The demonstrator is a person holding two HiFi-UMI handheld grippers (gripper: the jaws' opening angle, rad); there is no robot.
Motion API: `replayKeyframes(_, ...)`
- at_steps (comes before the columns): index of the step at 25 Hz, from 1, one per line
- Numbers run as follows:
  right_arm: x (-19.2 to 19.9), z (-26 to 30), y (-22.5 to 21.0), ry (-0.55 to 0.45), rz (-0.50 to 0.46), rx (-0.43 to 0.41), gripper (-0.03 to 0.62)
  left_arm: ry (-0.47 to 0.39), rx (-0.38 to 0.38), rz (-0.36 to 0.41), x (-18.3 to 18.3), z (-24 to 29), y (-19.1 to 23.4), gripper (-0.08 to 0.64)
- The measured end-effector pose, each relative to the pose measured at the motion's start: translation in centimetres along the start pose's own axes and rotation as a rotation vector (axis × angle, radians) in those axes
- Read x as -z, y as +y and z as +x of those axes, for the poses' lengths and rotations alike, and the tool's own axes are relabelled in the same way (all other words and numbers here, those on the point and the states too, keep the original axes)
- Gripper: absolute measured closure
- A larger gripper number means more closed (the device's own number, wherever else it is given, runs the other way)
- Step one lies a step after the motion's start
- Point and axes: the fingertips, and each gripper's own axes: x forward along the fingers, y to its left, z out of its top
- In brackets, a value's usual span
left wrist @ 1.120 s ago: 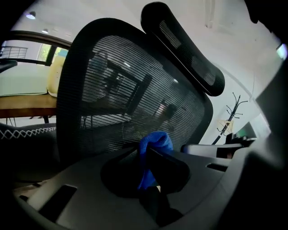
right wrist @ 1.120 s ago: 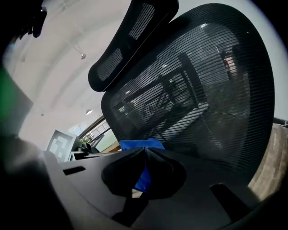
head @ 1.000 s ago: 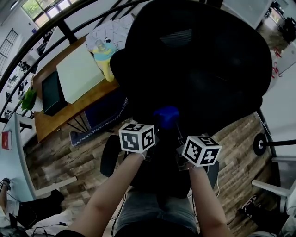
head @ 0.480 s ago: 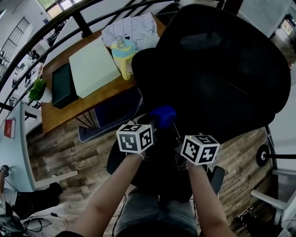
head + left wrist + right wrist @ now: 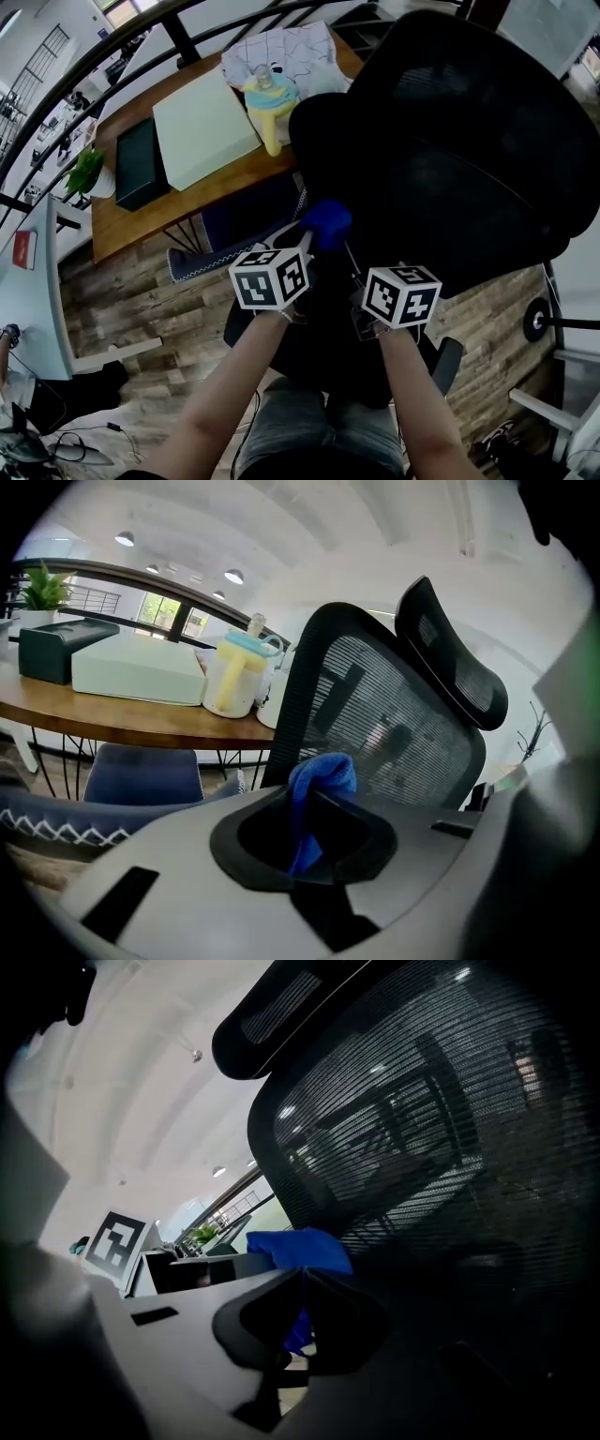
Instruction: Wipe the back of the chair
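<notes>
Blue cloth (image 5: 326, 223): bunched into a wad right at lower left frame of the chair back (image 5: 450, 141); a tail hangs down btwn the jaws.
Chair back: black mesh, upright, fills most of R gripper view.
L gripper (image 5: 305, 799): jaws clamped on the cloth, wad sticking out past the tips.
R gripper (image 5: 302, 1277): jaws together. Blue shows at tips and in the hollow below, so prob. pinching the same cloth, but view is dark.
Both grippers: side by side, close, pointed at the chair back; marker cubes face up in head view.
Headrest (image 5: 450, 658): black, atop the mesh back.
Worktop (image 5: 141, 220): wood, beyond the chair. Holds pale green box (image 5: 202, 127), dark green box (image 5: 141, 159), yellow bottle (image 5: 267, 108) w/ light-blue lid, white patterned sheet (image 5: 281, 52).
Plant (image 5: 86, 171): white pot, at worktop's far-left end.
Blue seat (image 5: 248, 211): under worktop, just beside the chair.
Floor (image 5: 141, 300): wood planks.
</notes>
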Motion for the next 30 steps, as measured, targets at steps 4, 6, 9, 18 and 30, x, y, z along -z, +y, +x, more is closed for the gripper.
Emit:
replayKeyframes(4, 0.0, -0.2, 0.1, -0.002, -0.003, 0.001, 0.563, -0.006, -0.012, -0.013, 0.2, -0.6, 0.6, 0.5)
replayKeyframes(6, 0.0, -0.7, 0.0, -0.007, -0.002, 0.006, 0.563, -0.009, -0.018, -0.019, 0.3, -0.9, 0.8, 0.501)
replayKeyframes(9, -0.3, -1.7, -0.1, -0.021, -0.007, 0.016, 0.563, -0.023, -0.013, -0.029, 0.1, -1.5, 0.6, 0.5)
replayKeyframes(18, -2.3, -7.3, -0.6, -0.09, -0.039, 0.054, 0.563, -0.062, 0.057, -0.007, -0.7, -4.0, -2.7, 0.5)
replayKeyframes(30, -4.0, -17.6, 0.2, -0.196, -0.101, 0.085, 0.563, -0.084, 0.195, 0.037, 0.3, -8.1, -11.1, 0.5)
